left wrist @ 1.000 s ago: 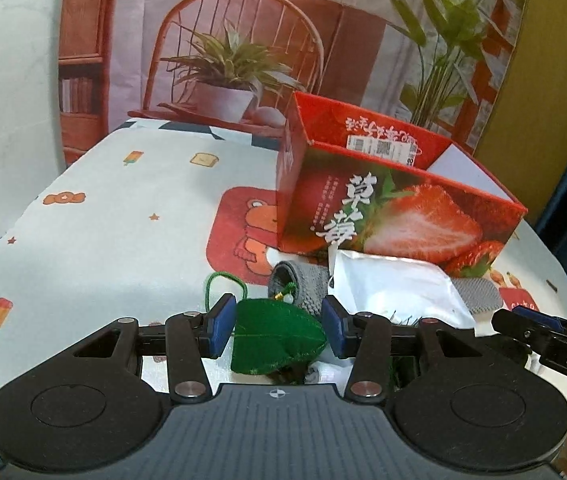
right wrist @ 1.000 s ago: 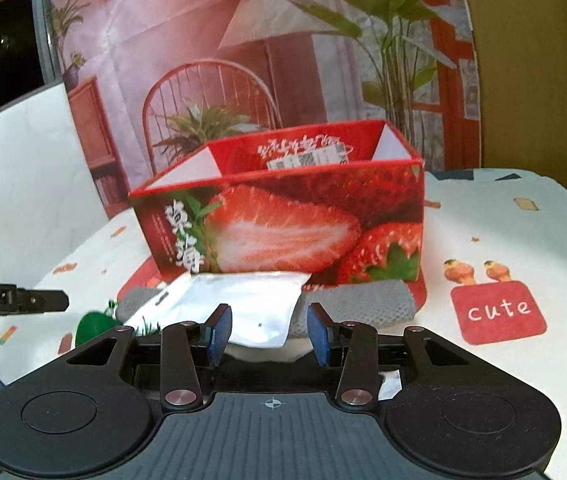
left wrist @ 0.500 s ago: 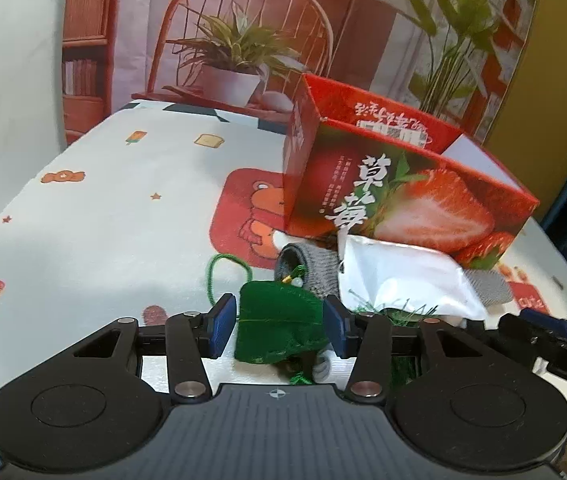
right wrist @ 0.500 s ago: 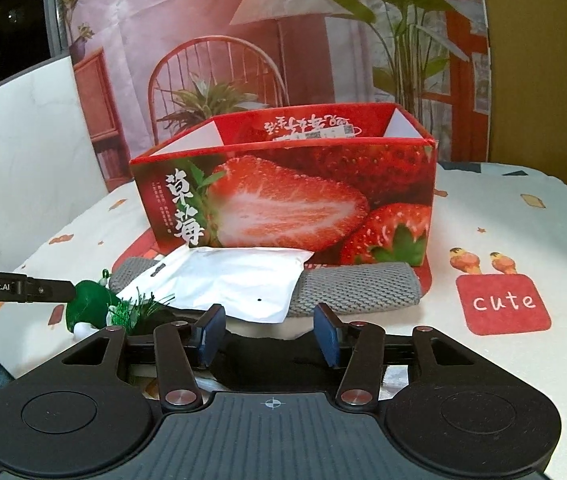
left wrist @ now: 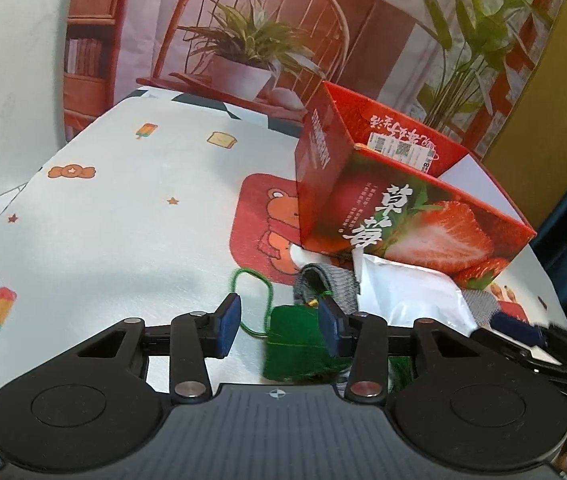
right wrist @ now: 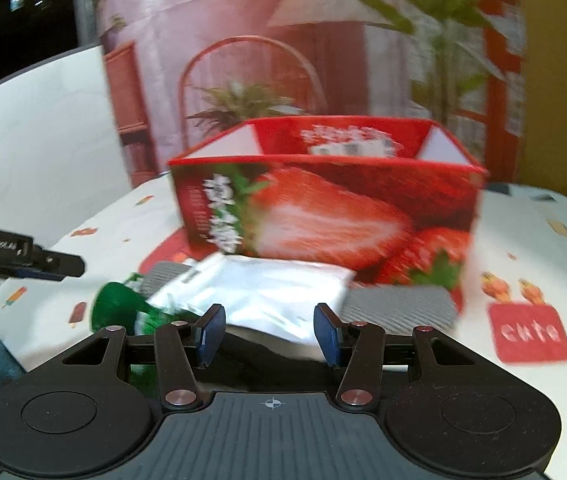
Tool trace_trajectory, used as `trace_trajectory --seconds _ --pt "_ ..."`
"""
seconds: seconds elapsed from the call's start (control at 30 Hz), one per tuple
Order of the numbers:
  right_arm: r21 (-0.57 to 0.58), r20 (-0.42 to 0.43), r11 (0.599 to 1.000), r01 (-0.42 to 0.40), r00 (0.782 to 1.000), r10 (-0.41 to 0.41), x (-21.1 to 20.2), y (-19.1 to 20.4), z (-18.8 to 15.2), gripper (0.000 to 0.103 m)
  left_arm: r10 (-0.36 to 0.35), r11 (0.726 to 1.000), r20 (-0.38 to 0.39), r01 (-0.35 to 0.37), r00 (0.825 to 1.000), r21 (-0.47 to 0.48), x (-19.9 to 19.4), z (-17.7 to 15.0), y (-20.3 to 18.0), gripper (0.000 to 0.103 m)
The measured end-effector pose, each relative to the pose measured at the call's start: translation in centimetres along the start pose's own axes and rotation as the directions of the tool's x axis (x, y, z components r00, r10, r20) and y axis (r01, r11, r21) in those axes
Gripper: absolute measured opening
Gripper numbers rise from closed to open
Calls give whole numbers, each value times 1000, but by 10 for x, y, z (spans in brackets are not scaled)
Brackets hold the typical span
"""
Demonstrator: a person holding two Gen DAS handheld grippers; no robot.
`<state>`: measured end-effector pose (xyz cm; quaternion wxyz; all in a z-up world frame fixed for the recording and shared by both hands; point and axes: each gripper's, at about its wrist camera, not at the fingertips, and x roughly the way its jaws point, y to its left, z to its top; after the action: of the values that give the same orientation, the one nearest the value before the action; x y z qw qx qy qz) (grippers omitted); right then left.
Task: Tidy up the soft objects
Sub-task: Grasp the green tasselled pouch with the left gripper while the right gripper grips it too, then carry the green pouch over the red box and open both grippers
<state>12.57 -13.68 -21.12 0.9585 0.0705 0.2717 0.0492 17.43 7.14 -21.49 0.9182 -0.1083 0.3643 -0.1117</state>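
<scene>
A green felt pouch [left wrist: 295, 344] with a green cord loop [left wrist: 251, 280] lies on the table between the jaws of my left gripper [left wrist: 279, 322]. The jaws are closing; the pouch sits against the right pad, with a gap at the left pad. Behind it are a grey knitted roll [left wrist: 323, 288] and a white plastic bag [left wrist: 407, 296], both in front of the open red strawberry box [left wrist: 423, 232]. My right gripper [right wrist: 269, 334] is open just short of the white bag [right wrist: 259, 288], which lies over the grey roll [right wrist: 399, 306]. This view is blurred.
The tablecloth [left wrist: 123, 220] is white with cartoon prints and a red "cute" patch [right wrist: 529, 332]. Its left front edge drops off near the left gripper. A printed backdrop [left wrist: 251, 40] of a chair and plants hangs behind the table. The other gripper's tip [left wrist: 523, 336] reaches in at the right.
The left gripper has shifted left, so the pouch now sits by its right pad, and its jaws have narrowed. The right gripper's jaws have widened and its view has swung and blurred.
</scene>
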Motion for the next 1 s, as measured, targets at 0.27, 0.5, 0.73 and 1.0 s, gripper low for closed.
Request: trace_trajectory --seconds 0.27,0.5,0.73,1.0 --pt "-215 -34 960 -180 984 177 35 63 17 46 -79 996 -27 77 997 -54 15 -7 11 40" --pt "-311 -112 918 -246 969 222 57 90 12 45 -157 983 -53 151 986 -104 29 -16 13 40" --pt "-315 -171 909 -274 958 229 78 95 4 45 -199 968 -34 192 979 -161 40 -21 15 39" --pt "-283 -173 920 -272 958 230 85 95 1 47 -230 950 -13 222 973 -219 44 -25 21 39"
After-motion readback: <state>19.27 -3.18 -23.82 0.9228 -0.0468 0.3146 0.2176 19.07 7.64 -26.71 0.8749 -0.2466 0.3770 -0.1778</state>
